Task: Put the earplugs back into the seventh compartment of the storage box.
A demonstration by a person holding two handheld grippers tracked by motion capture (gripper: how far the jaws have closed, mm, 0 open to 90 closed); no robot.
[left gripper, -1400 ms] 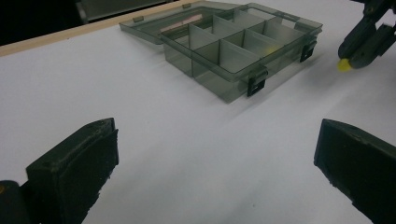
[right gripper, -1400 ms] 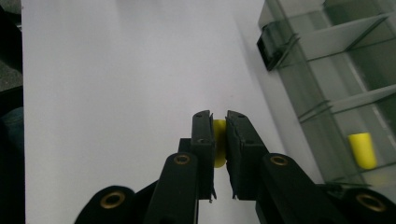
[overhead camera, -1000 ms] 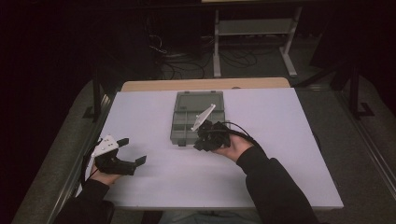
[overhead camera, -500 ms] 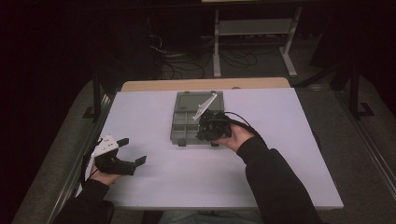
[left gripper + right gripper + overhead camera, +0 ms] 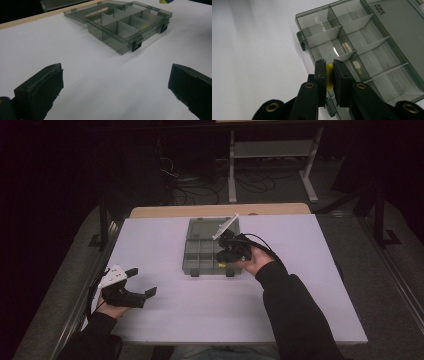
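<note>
A smoky clear organizer box [image 5: 201, 251] lies mid-table with its lid [image 5: 202, 227] folded flat behind it and several divided compartments. My right gripper [image 5: 223, 256] hovers over the box's front right part, shut on a small yellow piece [image 5: 329, 76] held above a compartment near the front wall. The box [image 5: 364, 35] lies below those jaws. My left gripper [image 5: 141, 281] rests at the table's front left, jaws wide open and nothing between them. From there the box [image 5: 125, 25] lies well ahead, its two front latches [image 5: 136, 45] hanging open.
The white tabletop [image 5: 310, 285] has free room around the box and to the right. A wooden strip [image 5: 215, 210] runs along the back edge. Beyond it, a metal stand [image 5: 272, 150] and cables [image 5: 200, 190] sit on the dark floor.
My right gripper has moved away from the person, up over the box's front right compartments, still shut on the yellow piece. The left gripper has stayed put.
</note>
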